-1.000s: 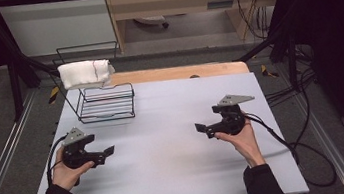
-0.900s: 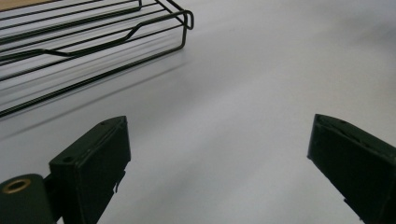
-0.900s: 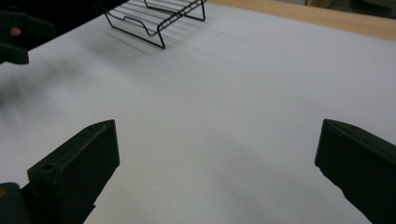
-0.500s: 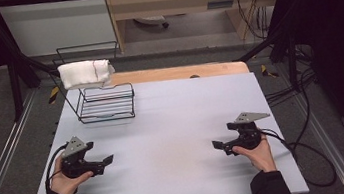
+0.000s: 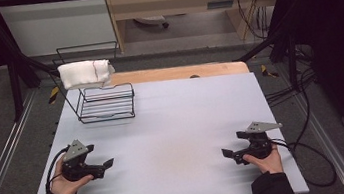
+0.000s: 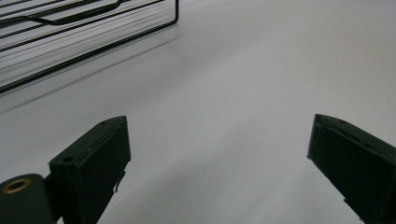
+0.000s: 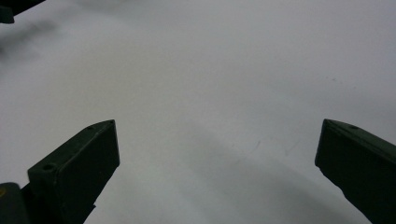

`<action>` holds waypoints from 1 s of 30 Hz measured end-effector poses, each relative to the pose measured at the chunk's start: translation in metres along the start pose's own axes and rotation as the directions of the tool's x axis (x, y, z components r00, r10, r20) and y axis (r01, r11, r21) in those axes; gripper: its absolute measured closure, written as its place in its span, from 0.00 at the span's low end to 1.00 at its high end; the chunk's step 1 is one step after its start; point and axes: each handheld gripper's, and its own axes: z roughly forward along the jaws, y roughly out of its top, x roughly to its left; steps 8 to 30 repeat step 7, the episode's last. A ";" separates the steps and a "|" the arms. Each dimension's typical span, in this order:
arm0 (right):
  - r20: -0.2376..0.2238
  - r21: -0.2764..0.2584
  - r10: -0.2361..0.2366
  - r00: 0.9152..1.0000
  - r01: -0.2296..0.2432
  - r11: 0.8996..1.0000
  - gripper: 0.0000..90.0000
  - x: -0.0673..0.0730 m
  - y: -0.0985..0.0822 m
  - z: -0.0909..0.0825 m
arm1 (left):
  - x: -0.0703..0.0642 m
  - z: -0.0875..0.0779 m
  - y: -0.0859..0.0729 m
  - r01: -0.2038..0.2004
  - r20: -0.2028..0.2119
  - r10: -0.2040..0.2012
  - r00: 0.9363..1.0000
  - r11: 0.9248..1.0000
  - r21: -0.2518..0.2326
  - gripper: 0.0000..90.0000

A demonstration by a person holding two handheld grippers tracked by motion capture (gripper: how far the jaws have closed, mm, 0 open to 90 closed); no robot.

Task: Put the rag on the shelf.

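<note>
My left gripper (image 5: 107, 164) rests low on the pale table (image 5: 188, 120) near its front left, held in a hand and pointing right. In the left gripper view, the left gripper (image 6: 217, 126) has its jaws wide apart over bare table. My right gripper (image 5: 228, 154) sits at the front right, pointing left. It also stands open (image 7: 218, 125) with nothing between its jaws. A black wire basket (image 5: 106, 103) stands at the back left. A folded white cloth (image 5: 85, 73) hangs on its raised back rim. The basket's wires (image 6: 70, 32) run across the upper left of the left gripper view.
A wooden board (image 5: 182, 72) lies along the table's far edge. Black cables (image 5: 309, 159) trail off the right side. The tip of the other gripper (image 7: 14, 9) shows dark in the top left corner of the right gripper view.
Both grippers have drawn back toward the table's near edge and slightly outward. Both remain open and hold nothing.
</note>
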 end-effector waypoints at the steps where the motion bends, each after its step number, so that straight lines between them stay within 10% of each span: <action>1: -0.002 -0.002 0.004 1.000 -0.004 1.000 0.01 0.000 0.000 0.000 | 0.000 0.000 0.000 0.000 -0.001 0.000 1.000 1.000 -0.002 0.06; 30: -0.003 -0.002 0.005 1.000 -0.005 1.000 0.01 0.001 -0.001 0.001 | 0.000 -0.003 -0.001 0.004 -0.003 -0.004 1.000 1.000 -0.008 0.06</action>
